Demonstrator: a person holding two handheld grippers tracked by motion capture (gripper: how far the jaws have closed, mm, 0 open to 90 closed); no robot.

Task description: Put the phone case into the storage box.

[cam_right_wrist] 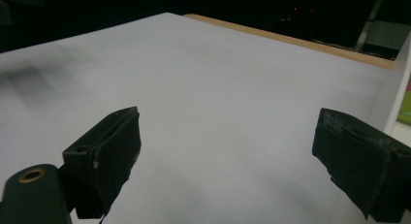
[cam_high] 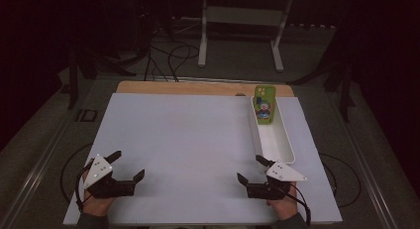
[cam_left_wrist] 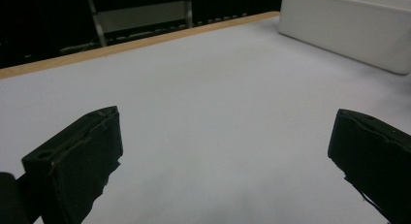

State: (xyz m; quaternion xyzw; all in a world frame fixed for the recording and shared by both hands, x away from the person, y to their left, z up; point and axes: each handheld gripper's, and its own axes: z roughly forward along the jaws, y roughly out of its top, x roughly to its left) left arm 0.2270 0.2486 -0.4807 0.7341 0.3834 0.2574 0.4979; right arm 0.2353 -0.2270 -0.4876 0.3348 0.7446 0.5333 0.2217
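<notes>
Here I have the white table spread under both tools, its wooden far edge showing beyond the white sheet. Along the table's right side lies the long white tray, and the green phone case with its cartoon print leans at the tray's far end. My left gripper rests near the front left corner, jaws spread wide and holding nothing. My right gripper sits at the front right, just short of the tray's near end, jaws likewise wide and bare, well apart from the case.
</notes>
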